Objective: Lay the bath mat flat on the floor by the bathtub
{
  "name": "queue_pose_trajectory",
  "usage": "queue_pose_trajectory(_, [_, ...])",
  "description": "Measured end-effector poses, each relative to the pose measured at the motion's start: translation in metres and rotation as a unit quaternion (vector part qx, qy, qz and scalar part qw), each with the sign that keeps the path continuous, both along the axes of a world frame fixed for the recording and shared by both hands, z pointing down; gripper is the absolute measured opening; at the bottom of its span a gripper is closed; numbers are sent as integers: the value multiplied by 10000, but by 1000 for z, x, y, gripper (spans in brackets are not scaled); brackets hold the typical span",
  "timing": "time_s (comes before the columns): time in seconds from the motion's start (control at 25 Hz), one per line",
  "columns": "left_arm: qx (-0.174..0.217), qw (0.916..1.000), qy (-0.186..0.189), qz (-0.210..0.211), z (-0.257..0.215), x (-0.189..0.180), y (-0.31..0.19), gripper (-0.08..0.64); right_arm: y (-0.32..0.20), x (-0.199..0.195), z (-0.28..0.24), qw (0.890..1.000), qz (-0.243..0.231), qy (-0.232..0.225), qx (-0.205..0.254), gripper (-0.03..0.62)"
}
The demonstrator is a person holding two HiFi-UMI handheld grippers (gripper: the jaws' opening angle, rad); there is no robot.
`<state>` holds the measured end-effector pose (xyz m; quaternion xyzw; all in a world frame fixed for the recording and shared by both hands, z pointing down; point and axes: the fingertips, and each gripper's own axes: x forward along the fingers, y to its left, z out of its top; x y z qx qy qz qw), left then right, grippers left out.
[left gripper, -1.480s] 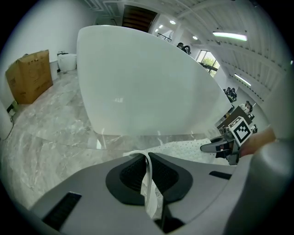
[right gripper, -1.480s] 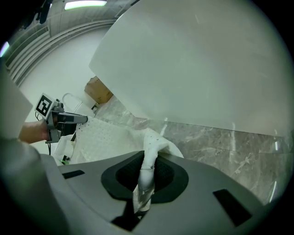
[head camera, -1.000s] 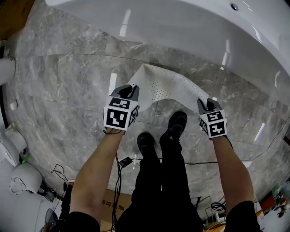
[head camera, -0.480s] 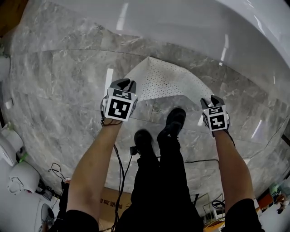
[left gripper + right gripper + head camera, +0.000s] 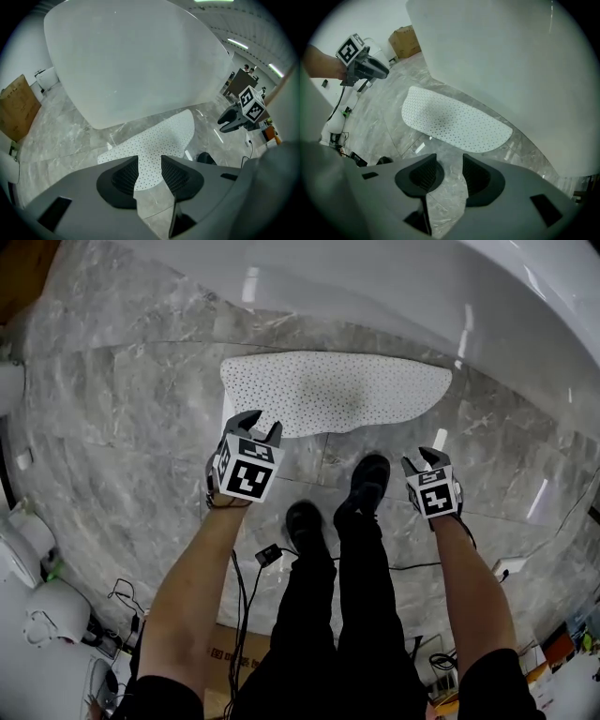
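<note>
The white perforated bath mat (image 5: 337, 395) lies flat on the grey marble floor right beside the white bathtub (image 5: 394, 287); it also shows as the mat (image 5: 154, 145) and the mat (image 5: 454, 122) in the gripper views. My left gripper (image 5: 251, 424) hovers over the mat's near left corner, its jaws opening with nothing between them. My right gripper (image 5: 424, 461) is held above bare floor near the mat's right end, jaws also opening and empty. Both are apart from the mat.
The person's black shoes (image 5: 367, 482) stand on the floor just short of the mat. Cables (image 5: 253, 568) trail behind the feet. White fixtures (image 5: 28, 615) sit at the lower left, and a cardboard box (image 5: 405, 40) stands far off.
Both grippers held the mat's near corners lifted a second ago. They have let go and drawn back, and the mat has dropped flat beside the tub.
</note>
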<state>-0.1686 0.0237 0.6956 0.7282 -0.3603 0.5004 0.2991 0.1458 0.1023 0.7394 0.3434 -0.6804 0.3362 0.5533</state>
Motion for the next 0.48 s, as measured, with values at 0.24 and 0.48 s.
queue_pose_trajectory(0.24, [-97,9988,82,470,21,7,18,182,12,-47,25,9968,-764,-245,-24,190])
queue_pose_trajectory(0.48, [-258,9952,361,869,91,16,12,222,-55,-69,79,9875,-1463,-327,489,200])
